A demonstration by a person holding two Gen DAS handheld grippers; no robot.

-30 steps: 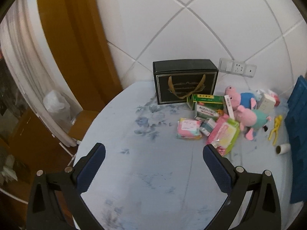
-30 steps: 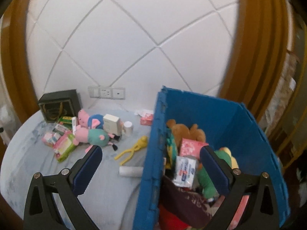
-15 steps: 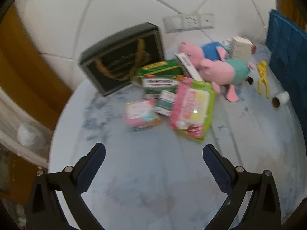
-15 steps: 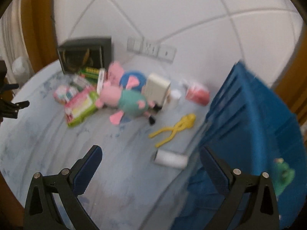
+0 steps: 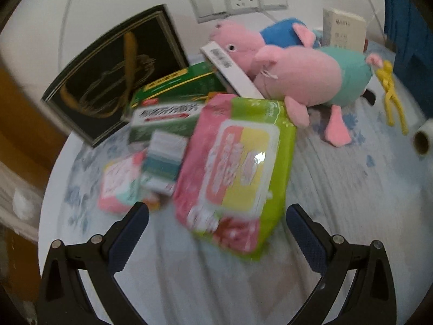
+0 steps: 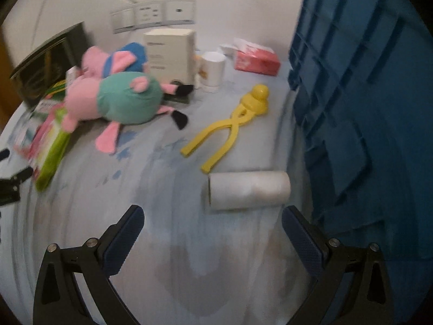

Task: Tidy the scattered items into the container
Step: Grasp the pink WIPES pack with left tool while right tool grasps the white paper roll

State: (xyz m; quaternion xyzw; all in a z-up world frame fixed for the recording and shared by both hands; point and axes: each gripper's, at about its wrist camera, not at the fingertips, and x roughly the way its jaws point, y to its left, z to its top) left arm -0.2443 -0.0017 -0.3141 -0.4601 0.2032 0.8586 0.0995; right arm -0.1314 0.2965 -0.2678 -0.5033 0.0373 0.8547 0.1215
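My left gripper [image 5: 216, 224] is open and empty, low over the table, just in front of a pink and green wet-wipes pack [image 5: 238, 159]. Behind the pack lie medicine boxes [image 5: 162, 116], a pink tissue pack [image 5: 119, 181] and two pig plush toys [image 5: 311, 78]. My right gripper [image 6: 212, 228] is open and empty, just in front of a white roll [image 6: 247, 189] lying beside the blue crate [image 6: 365, 108]. A yellow clamp toy [image 6: 235, 124] lies behind the roll.
A black gift box [image 5: 108, 81] stands at the back left by the wall. A white box [image 6: 170, 51], a white cup [image 6: 212, 71] and a red tissue pack [image 6: 255, 59] stand near the wall sockets [image 6: 154, 13]. The round table's edge [image 5: 51, 189] curves at left.
Both grippers have moved down and forward toward the table. The left one has closed in on the wipes pack, the right one swung off the crate's inside to the white roll.
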